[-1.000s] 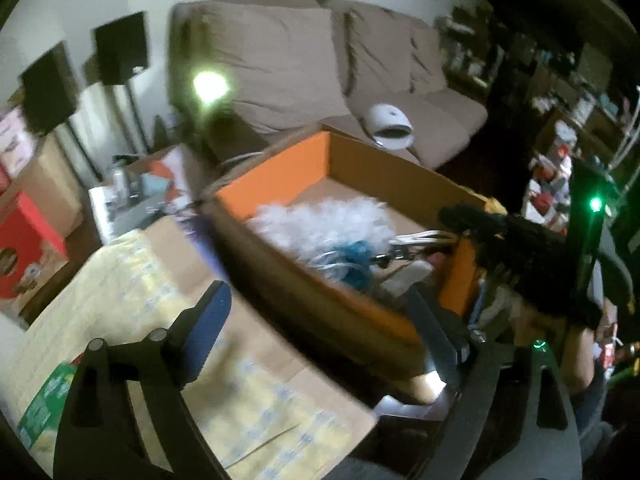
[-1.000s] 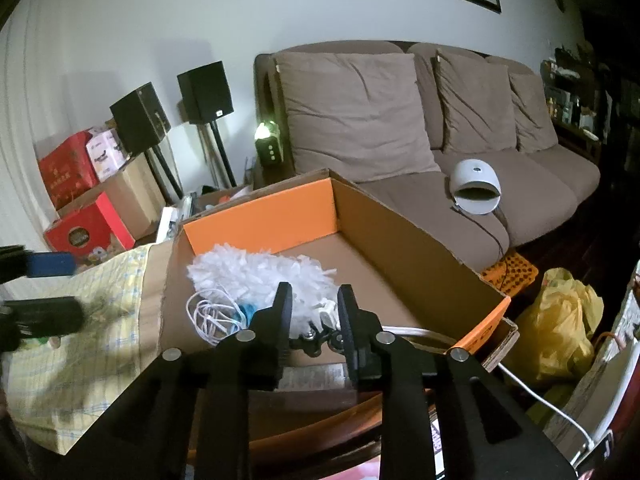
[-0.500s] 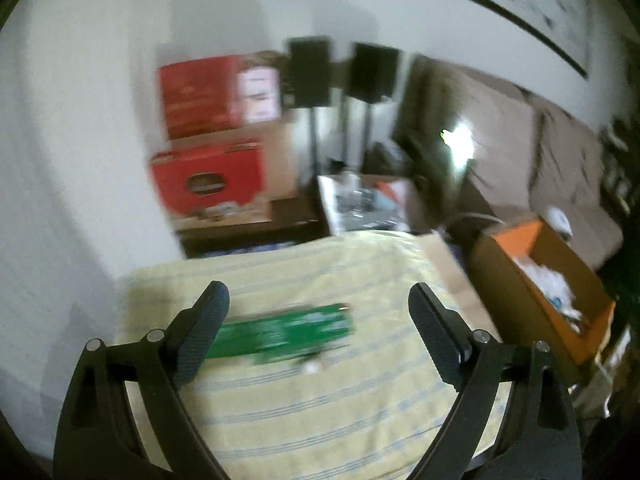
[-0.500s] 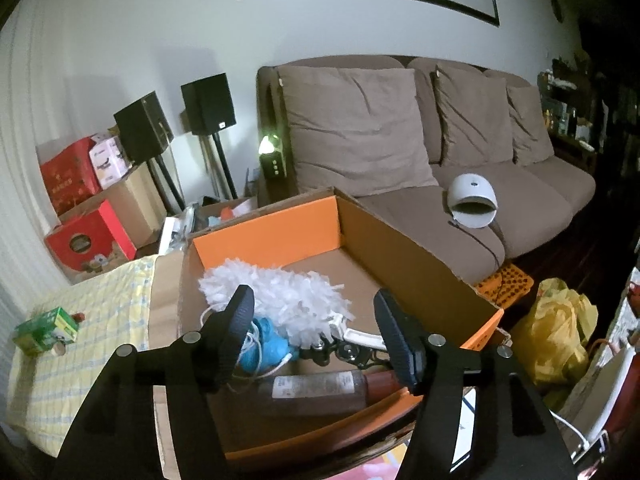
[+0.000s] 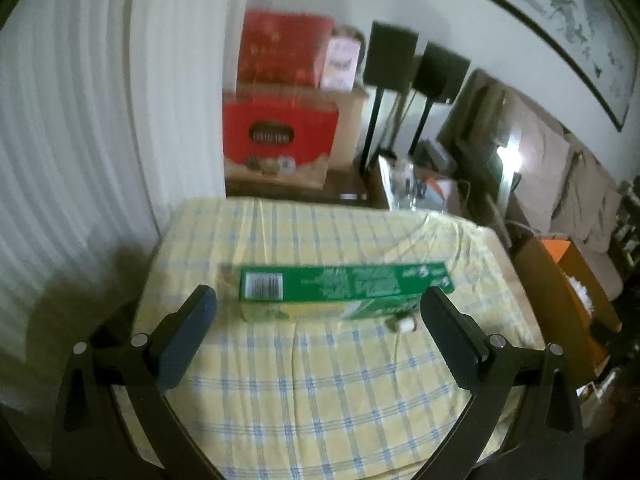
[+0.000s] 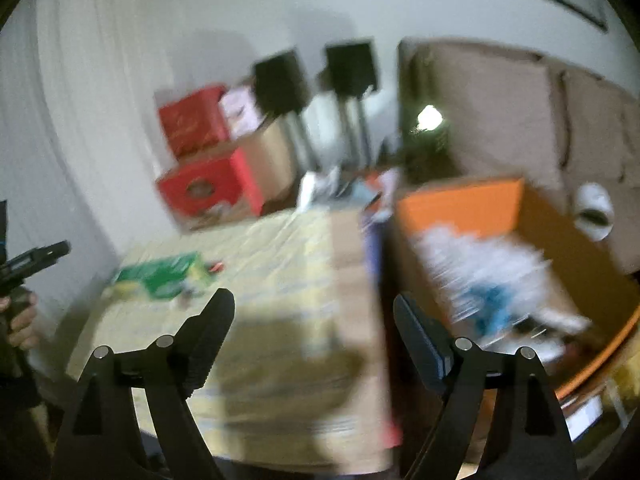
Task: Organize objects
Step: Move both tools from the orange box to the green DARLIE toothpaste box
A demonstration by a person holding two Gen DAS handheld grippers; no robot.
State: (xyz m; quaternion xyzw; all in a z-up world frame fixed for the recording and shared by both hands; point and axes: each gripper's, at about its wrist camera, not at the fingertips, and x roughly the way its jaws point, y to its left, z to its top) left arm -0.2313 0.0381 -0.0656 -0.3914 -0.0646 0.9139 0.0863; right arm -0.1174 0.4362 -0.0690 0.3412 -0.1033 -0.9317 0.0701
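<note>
Green carton (image 5: 346,283) lying flat on the yellow checked cloth (image 5: 320,380) of the table, barcode end to the left. Left gripper (image 5: 318,312) hanging just this side of the carton, jaws just opened further and standing wide, wider than the carton is long, pads clear of it. Small whitish object (image 5: 404,323) touching or nearly touching the carton's right front corner, too blurred to name. Beyond the carton, against the wall: red gift boxes (image 5: 280,128) stacked, two black speakers (image 5: 416,64) on stands to their right. Right of the carton, off the table edge: open cardboard box (image 6: 520,248) with orange flaps, white feather duster (image 6: 472,256) inside. Right gripper (image 6: 314,312) between carton and box, jaws just opened, apart, nothing between them. Right view heavily smeared.
</note>
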